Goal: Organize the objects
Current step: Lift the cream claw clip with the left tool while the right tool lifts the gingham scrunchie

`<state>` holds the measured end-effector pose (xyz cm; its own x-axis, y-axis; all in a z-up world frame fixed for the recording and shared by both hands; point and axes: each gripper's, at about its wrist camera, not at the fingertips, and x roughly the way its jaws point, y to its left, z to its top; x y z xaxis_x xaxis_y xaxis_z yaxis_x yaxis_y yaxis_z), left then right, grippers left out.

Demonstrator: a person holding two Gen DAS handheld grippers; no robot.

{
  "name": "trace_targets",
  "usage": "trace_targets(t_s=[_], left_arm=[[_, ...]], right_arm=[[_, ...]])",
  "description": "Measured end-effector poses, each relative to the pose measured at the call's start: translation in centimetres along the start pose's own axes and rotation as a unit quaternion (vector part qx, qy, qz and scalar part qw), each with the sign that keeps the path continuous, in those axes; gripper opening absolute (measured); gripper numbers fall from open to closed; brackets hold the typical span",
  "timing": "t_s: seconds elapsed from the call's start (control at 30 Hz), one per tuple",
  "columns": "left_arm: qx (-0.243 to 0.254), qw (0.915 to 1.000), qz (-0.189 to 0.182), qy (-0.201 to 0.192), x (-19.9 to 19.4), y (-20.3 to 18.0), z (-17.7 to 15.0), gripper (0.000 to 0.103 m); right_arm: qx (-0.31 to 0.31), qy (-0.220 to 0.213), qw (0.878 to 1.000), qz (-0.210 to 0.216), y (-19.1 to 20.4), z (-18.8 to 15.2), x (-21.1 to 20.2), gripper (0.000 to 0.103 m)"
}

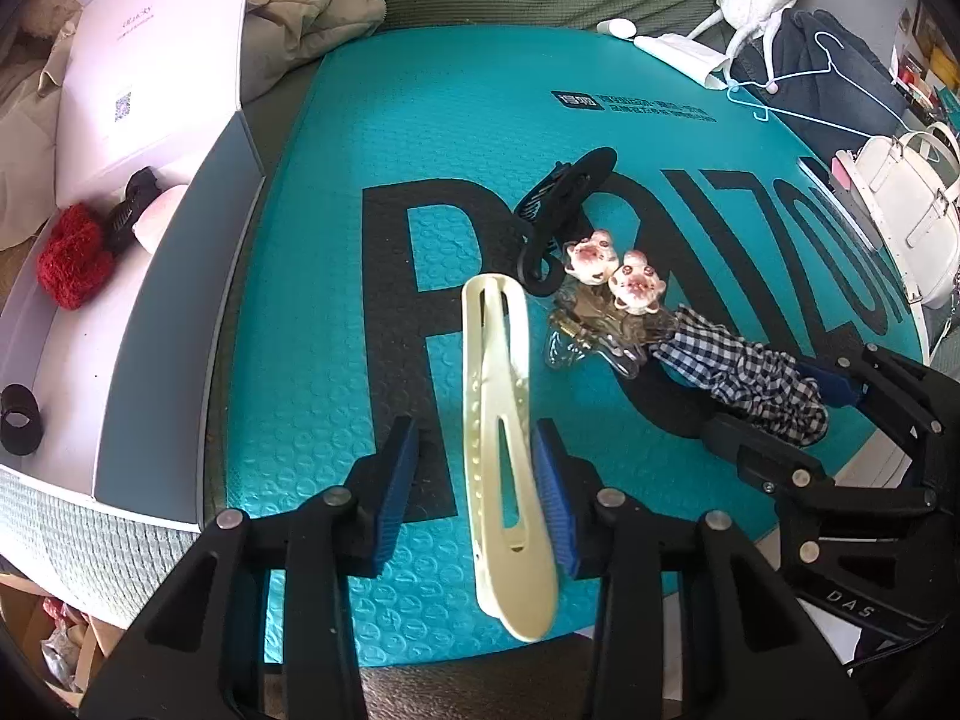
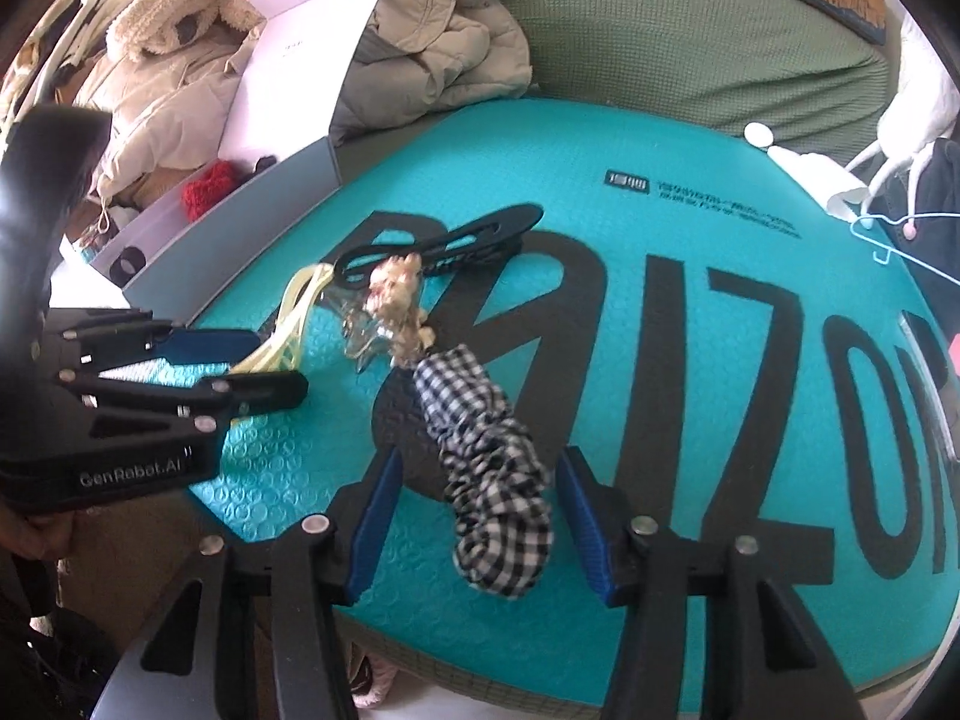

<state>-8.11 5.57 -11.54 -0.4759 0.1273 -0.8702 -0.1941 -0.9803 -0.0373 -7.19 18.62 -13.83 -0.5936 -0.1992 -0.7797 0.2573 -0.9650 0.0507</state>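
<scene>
A cream hair clip (image 1: pixel 498 420) lies on the teal mat (image 1: pixel 324 192) between the fingers of my left gripper (image 1: pixel 474 468). Its right pad is against the clip and a gap shows at the left pad, so the gripper is open. My right gripper (image 2: pixel 480 480) straddles a black-and-white checked scrunchie (image 2: pixel 498 480), open, with room on both sides. The right wrist view shows the left gripper (image 2: pixel 273 363) low at the left around the cream clip (image 2: pixel 288 324). The left wrist view shows the right gripper (image 1: pixel 822 402) at the scrunchie (image 1: pixel 738 366).
A black hair clip (image 1: pixel 564 192) and a clear clip with two small bear heads (image 1: pixel 612 276) lie mid-mat. An open white-and-grey box (image 1: pixel 174 312) at the left holds a red scrunchie (image 1: pixel 72 264) and black pieces. Coats, a hanger (image 1: pixel 828 72) and a white bag (image 1: pixel 906 210) ring the mat.
</scene>
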Motion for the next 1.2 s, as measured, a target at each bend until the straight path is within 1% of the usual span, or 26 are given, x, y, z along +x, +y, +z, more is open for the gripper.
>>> trace_targets(t_s=[0.03, 0.1, 0.17, 0.3, 0.4, 0.57, 0.9, 1.0, 1.2], left_arm=[[-0.003, 1.0000, -0.001, 0.000, 0.0, 0.1, 0.0, 0.027], [-0.007, 1.0000, -0.005, -0.001, 0.0, 0.2, 0.0, 0.022], [-0.004, 1.0000, -0.005, -0.001, 0.1, 0.2, 0.0, 0.021], [-0.005, 0.9999, -0.013, 0.004, 0.0, 0.3, 0.0, 0.021], [-0.007, 0.9998, -0.016, 0.007, -0.1, 0.3, 0.0, 0.021], [-0.021, 0.9992, -0.032, 0.013, -0.6, 0.6, -0.2, 0.021], [-0.017, 0.9994, -0.029, 0.003, -3.0, 0.4, -0.2, 0.021], [-0.010, 0.9997, -0.020, -0.005, -4.1, 0.1, -0.3, 0.021], [-0.016, 0.9995, -0.023, -0.017, -6.3, 0.5, -0.8, 0.021]], right_arm=[[-0.001, 0.000, 1.000, -0.007, 0.1, -0.1, 0.1, 0.046], [0.000, -0.002, 1.000, -0.017, 0.0, -0.1, 0.1, 0.034], [0.009, -0.003, 1.000, -0.019, -0.2, -0.1, 0.1, 0.028], [0.019, -0.004, 1.000, -0.016, -0.5, -0.1, 0.0, 0.025], [0.023, -0.003, 1.000, -0.013, -0.6, -0.2, -0.2, 0.024], [0.030, 0.002, 0.999, -0.009, -0.7, -0.3, -0.7, 0.024], [0.037, -0.003, 0.999, -0.014, -0.8, -0.3, -2.5, 0.024], [0.032, -0.010, 0.999, -0.017, -0.4, -0.1, -3.5, 0.023], [0.029, -0.019, 0.999, -0.011, 0.6, 0.3, -5.3, 0.023]])
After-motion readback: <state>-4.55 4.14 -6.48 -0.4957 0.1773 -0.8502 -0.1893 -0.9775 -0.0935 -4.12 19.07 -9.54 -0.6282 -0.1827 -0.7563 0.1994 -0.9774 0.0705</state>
